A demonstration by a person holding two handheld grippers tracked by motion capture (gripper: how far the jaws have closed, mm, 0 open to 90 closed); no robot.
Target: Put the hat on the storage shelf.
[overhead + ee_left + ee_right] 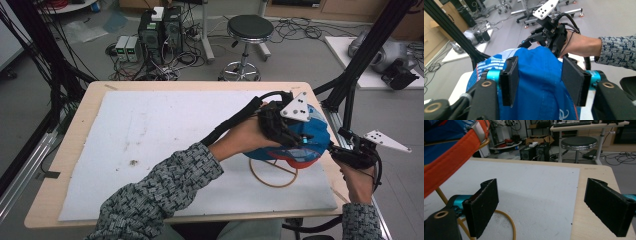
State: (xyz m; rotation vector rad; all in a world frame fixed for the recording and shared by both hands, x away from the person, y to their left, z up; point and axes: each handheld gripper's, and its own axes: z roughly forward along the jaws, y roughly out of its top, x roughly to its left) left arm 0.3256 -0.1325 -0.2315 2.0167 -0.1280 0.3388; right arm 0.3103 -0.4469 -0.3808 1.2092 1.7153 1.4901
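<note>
Left gripper spread over blue cap, right gripper spread nr table edge.

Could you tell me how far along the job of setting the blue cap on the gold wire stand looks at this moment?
Mostly done, it seems: the blue cap sits on top of the gold wire stand. In hand: the left gripper straddles the cap's crown, its fingers apart with fabric between them and apparently not pressing. The right gripper is open beside the stand's base. Left: probably drawing both grippers clear.
</note>
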